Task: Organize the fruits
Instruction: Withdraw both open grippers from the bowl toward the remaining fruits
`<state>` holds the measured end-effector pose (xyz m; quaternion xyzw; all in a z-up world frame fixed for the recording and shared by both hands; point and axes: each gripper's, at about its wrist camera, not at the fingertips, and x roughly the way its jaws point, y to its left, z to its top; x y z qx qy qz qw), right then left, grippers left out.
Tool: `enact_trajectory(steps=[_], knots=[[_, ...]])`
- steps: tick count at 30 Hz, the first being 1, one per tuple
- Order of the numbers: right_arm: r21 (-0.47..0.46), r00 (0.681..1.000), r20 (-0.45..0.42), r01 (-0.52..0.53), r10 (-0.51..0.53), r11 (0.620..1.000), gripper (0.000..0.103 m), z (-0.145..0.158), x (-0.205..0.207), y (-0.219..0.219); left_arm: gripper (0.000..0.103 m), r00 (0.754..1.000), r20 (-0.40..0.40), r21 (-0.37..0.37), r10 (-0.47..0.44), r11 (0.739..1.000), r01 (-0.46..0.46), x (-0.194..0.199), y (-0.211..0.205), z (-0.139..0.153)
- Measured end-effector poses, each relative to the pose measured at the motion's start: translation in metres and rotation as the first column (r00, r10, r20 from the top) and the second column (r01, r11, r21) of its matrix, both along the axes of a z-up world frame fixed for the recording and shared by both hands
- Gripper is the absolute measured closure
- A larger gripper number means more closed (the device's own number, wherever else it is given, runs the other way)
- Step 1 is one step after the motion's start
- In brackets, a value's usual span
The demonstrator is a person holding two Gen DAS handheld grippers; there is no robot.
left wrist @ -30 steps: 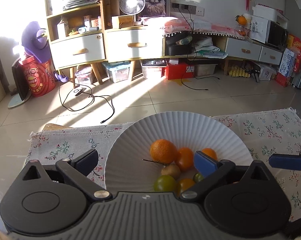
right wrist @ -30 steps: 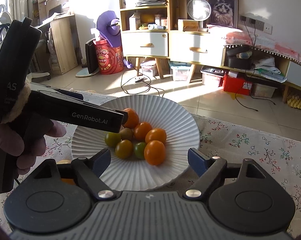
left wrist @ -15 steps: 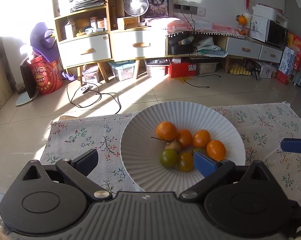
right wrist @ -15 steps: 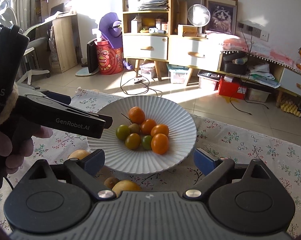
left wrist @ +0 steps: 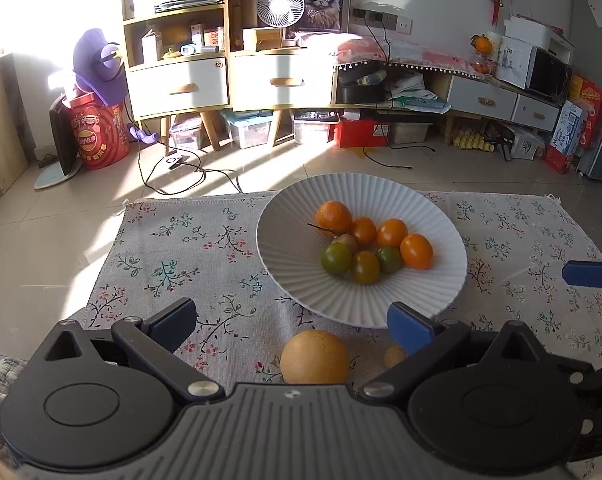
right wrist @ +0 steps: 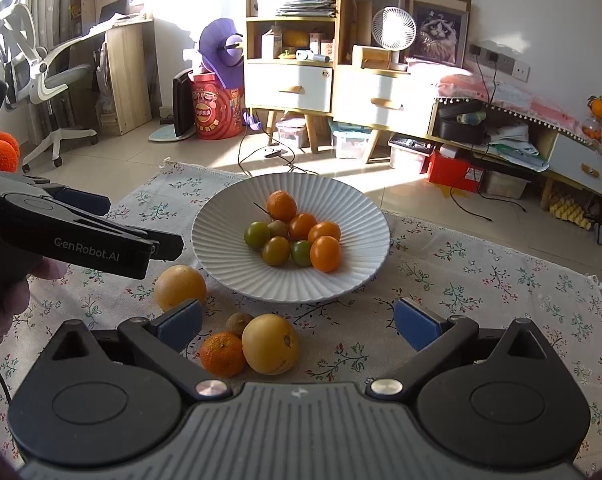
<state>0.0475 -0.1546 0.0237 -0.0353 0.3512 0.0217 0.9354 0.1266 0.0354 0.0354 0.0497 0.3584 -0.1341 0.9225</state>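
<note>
A white ribbed plate (right wrist: pixel 221 276) on a floral cloth (right wrist: pixel 461 280) holds several small orange and green fruits (right wrist: pixel 325 253) and a mandarin (right wrist: pixel 281 205). Nearer to me lie loose fruits: a yellow-orange one (right wrist: pixel 180 287), a bigger yellow one (right wrist: pixel 271 343), a mandarin (right wrist: pixel 223 354) and a small brown one (right wrist: pixel 239 323). My right gripper (right wrist: pixel 297 320) hangs over them with its jaws opening, pressing on nothing. My left gripper (left wrist: pixel 293 322) is open above the cloth; the yellow-orange fruit (left wrist: pixel 315 357) lies low between its jaws, untouched. The plate (left wrist: pixel 285 276) lies beyond it.
The cloth covers a low surface whose far edge (left wrist: pixel 201 200) drops to a tiled floor with cables (left wrist: pixel 173 176). Cabinets (left wrist: pixel 237 80), storage boxes and a red drum (left wrist: pixel 101 136) line the far wall. A person's hand (right wrist: pixel 5 304) holds the left gripper (right wrist: pixel 137 224) at the left.
Both grippers have drawn back from the plate, which now looks smaller and farther off. The loose fruits on the cloth have come into view. The right jaws have spread wider.
</note>
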Motion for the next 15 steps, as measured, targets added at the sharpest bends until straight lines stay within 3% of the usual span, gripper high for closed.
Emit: enact_trajectory(steps=[15], knots=[[0.014, 1.0, -0.011, 0.022, -0.022, 1.0, 0.001, -0.019, -0.02, 0.001, 0.018, 0.999, -0.044, 0.004, 0.009, 1.0, -0.009, -0.03, 0.018, -0.024]])
